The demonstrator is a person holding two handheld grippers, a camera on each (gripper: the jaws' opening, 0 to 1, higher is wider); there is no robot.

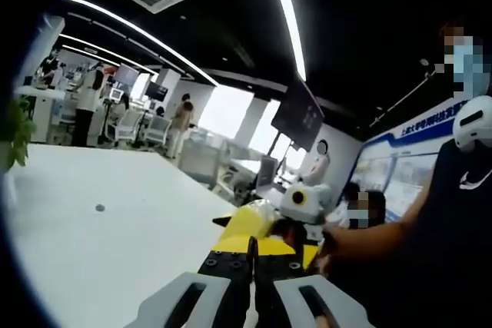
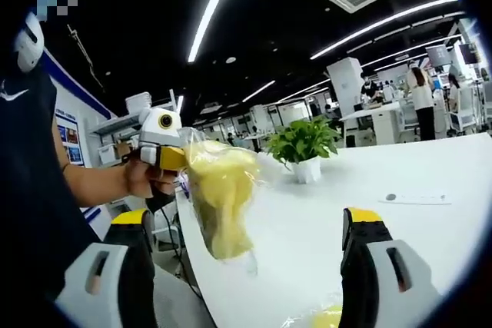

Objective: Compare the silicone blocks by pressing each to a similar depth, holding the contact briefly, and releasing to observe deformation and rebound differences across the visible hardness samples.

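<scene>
Progress: judging from these views, pressing has not begun; no block lies bare on the white table (image 2: 430,174), so every press, hold and release is left.
Blocks: yellow pieces inside a clear plastic bag (image 2: 221,197), hanging in the air over the near left edge of the table; whether these are the samples I cannot tell for sure.
Left gripper (image 2: 163,144): clenched on the top of the bag; in its own view the jaws meet on yellow.
Right gripper (image 2: 250,270): released, jaws wide apart, just near the bag.
Far side: potted plant (image 2: 305,146), well apart from the bag.
</scene>
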